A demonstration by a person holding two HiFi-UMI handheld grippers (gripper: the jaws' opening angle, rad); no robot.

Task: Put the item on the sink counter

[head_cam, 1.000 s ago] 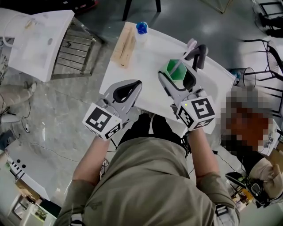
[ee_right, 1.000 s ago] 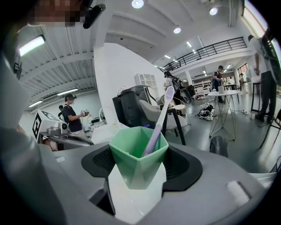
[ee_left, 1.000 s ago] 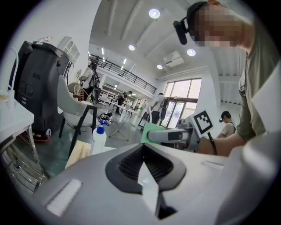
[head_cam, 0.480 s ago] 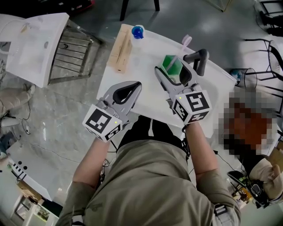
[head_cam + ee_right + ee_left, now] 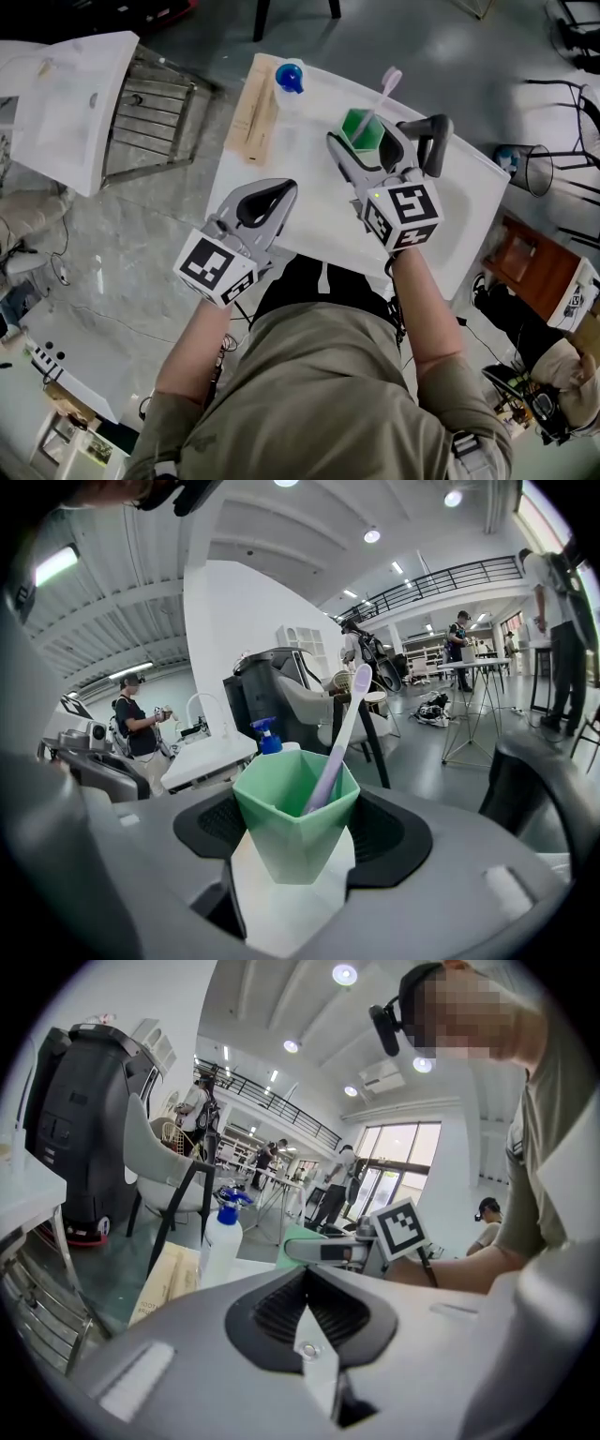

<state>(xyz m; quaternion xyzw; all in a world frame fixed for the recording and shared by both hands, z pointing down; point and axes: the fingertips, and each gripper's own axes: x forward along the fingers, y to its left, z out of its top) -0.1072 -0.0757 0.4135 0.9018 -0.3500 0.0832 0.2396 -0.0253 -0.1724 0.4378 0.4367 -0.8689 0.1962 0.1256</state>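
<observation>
Right tongs [image 5: 371, 148]: closed on a green faceted cup [image 5: 295, 827], one jaw against each side of it, cup upright. A lilac toothbrush [image 5: 336, 735] stands in the cup, leaning up and to the right, with its pale head above the rim. Head view: the cup [image 5: 360, 129] is over the white bench [image 5: 309, 211], near its far side and just left of a black tap [image 5: 433, 131]. Cannot tell whether the cup's base touches the bench top. Left tongs [image 5: 284, 186]: jaws pressed together, nothing between them. The left gripper view shows the two black pads meeting along one line. These tongs sit over the near left part of the bench, well apart from the cup. Other items on the bench: a white spray bottle with a blue head [image 5: 289, 77] at the far left corner, upright, and just left of it a long tan box [image 5: 251, 114] lying flat along the left edge. In the right gripper view the bottle's blue head [image 5: 267, 735] shows just behind the cup's left rim. Off the bench, at the left, a white washbasin unit [image 5: 66, 103] rests on a metal rack [image 5: 155, 103] on the grey floor.
</observation>
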